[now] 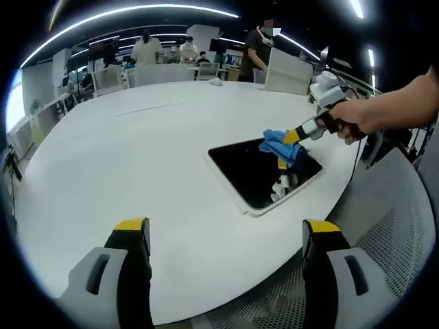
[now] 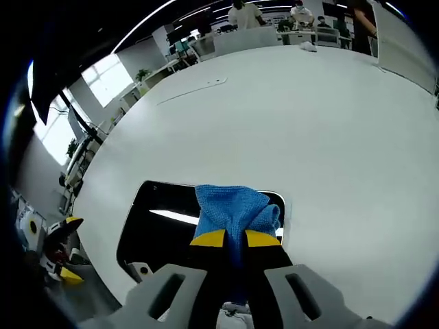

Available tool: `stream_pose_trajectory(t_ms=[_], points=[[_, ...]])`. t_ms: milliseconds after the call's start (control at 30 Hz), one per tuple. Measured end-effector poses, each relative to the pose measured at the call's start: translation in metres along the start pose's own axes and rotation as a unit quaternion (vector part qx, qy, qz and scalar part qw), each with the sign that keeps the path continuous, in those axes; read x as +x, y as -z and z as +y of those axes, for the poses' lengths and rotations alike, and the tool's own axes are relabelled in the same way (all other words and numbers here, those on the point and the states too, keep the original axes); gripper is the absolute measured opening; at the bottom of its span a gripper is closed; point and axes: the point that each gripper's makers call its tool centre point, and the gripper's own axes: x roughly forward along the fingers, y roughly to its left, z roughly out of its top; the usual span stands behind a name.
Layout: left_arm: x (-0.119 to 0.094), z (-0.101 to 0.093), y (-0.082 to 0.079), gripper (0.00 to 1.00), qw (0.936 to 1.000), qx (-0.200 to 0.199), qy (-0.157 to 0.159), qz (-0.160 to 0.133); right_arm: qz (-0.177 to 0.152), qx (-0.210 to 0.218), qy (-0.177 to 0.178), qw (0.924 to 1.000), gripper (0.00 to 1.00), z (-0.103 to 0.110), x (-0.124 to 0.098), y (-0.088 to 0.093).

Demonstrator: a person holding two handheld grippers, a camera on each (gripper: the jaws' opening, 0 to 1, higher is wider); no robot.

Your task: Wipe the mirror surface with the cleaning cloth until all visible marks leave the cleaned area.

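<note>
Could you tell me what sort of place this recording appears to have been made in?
Most likely an open-plan office. A large white table holds the mirror, a mesh office chair stands beside it, and further off people stand among desks under long ceiling light strips.

An open office with a large white table [image 1: 137,157], ceiling light strips [image 1: 123,12], and bright windows [image 2: 103,79].

open-plan office: white meeting table [image 1: 137,157], desks [image 1: 164,72], ceiling striplights [image 1: 137,10].
</note>
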Motion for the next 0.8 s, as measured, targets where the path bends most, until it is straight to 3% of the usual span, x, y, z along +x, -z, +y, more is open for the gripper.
stream_pose_trajectory(t_ms=[800], points=[[0.002, 0.000, 0.003, 0.92, 1.0000, 0.005, 0.002, 0.004, 0.011, 0.016, -0.015, 0.9997, 0.04, 0.017, -0.029, 0.038]])
